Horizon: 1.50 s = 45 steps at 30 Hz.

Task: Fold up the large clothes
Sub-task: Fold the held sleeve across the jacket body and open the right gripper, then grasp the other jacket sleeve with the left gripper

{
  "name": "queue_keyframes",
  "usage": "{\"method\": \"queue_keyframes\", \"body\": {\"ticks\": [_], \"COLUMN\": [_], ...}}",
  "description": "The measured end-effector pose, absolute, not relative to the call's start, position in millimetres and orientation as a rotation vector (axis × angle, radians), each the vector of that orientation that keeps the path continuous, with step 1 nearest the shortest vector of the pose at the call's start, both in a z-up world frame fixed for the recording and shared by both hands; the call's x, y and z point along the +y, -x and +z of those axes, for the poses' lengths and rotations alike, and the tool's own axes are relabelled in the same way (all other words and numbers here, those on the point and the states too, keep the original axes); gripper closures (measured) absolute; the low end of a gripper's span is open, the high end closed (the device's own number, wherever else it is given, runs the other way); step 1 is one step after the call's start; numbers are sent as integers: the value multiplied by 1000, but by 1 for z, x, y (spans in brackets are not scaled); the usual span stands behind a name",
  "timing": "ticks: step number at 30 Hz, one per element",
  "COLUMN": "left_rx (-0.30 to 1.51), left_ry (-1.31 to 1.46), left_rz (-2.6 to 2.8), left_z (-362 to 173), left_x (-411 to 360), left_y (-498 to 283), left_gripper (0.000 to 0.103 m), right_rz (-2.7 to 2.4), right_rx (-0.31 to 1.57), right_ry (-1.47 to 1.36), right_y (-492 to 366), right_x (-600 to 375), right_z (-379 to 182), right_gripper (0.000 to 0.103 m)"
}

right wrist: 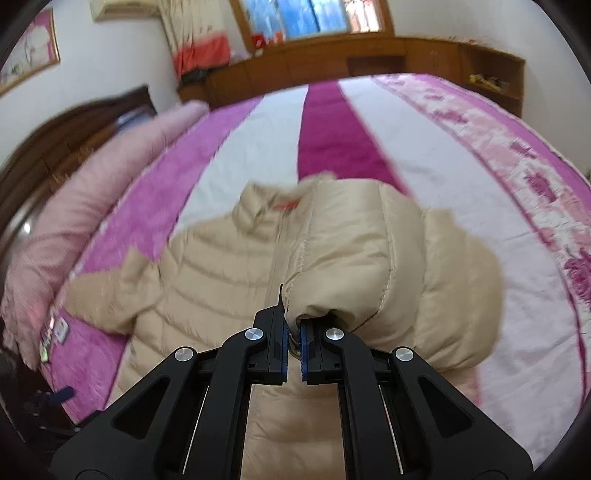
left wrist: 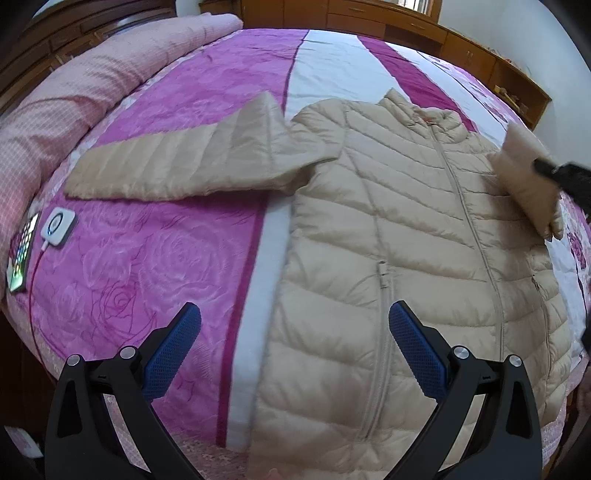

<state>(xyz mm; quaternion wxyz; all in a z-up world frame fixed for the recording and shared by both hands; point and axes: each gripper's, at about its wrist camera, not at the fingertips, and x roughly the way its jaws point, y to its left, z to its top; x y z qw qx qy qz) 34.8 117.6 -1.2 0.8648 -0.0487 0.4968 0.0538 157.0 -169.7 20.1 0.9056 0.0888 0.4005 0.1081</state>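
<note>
A beige quilted puffer jacket [left wrist: 399, 236] lies zipped, front up, on the bed, collar toward the far side. Its left sleeve [left wrist: 177, 162] is spread out flat to the left. My left gripper [left wrist: 294, 321] is open and empty, hovering above the jacket's lower left edge. My right gripper [right wrist: 294, 328] is shut on the cuff of the right sleeve [right wrist: 354, 254] and holds it lifted over the jacket's chest; it shows at the right edge of the left wrist view [left wrist: 546, 168] with the sleeve [left wrist: 524, 177] raised.
The bed has a pink, magenta and white striped cover [left wrist: 177, 103]. A phone [left wrist: 22, 254] and a white charger pad [left wrist: 59, 225] lie at the bed's left edge. A rolled pink quilt [left wrist: 74, 88] lies along the left. Wooden cabinets [left wrist: 406, 22] stand behind.
</note>
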Motion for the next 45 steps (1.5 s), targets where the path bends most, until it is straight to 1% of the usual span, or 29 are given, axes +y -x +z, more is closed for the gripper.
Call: {"method": "queue_keyframes", "body": {"ticks": [4, 7, 10, 12, 14, 16, 20, 23, 29, 35, 45], "left_rx": [1050, 1054, 1055, 1051, 1048, 1048, 1049, 1054, 1033, 1024, 957], "left_ry": [115, 118, 120, 116, 104, 90, 69, 53, -48, -143, -230], "left_rz": [129, 139, 137, 128, 114, 95, 52, 23, -56, -83, -176], "left_z": [-8, -11, -11, -10, -8, -7, -4, -4, 6, 11, 14], "left_x": [130, 135, 135, 132, 126, 117, 95, 77, 23, -23, -98], "left_y": [-32, -31, -31, -31, -31, -34, -41, -47, -67, -86, -108], "left_gripper": [5, 5, 5, 5, 5, 5, 5, 5, 5, 5, 5], "right_rz": [226, 233, 247, 259, 277, 284, 264, 206, 49, -30, -112], "right_rx": [895, 932, 962, 963, 949, 921, 891, 879, 874, 920, 929], "right_ry": [-173, -187, -213, -239, -260, -262, -266, -258, -216, -283, -336], "right_y": [-171, -176, -175, -167, -154, -135, -105, -85, -56, -44, -41], "right_x": [-152, -146, -143, -145, -149, -157, -181, -207, -261, -304, -339], "right_z": [-17, -35, -45, -44, -37, -26, -9, -3, -3, -19, -34], "right_gripper": [97, 92, 82, 73, 57, 48, 40, 36, 31, 30, 27]}}
